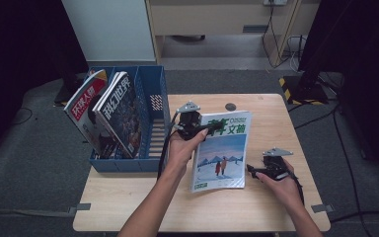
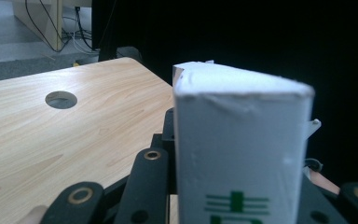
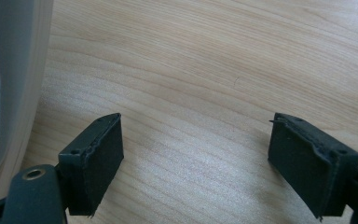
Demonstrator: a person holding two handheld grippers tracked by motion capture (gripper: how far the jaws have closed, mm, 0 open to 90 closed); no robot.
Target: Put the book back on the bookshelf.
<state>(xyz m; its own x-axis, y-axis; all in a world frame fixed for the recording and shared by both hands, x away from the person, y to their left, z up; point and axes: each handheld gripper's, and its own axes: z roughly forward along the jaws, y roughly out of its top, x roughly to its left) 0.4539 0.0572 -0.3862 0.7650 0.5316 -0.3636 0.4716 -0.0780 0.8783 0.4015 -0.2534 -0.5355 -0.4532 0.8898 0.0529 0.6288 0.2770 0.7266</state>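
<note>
Our left gripper has its jaws clamped on the top left corner of the magazine, whose long axis runs from the worktop's near edge to its far edge. Our right gripper, jaws apart, waits just beside its lower right corner. The blue file rack stands at the left edge, nearer our left hand.

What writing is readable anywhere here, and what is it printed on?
"青年文摘": green title on the magazine held in the left tongs.
"科幻世界": white title on the right magazine in the blue rack.
"环球人物": white-on-red title on the left magazine.
Smaller cover print: too blurred to read.
</note>
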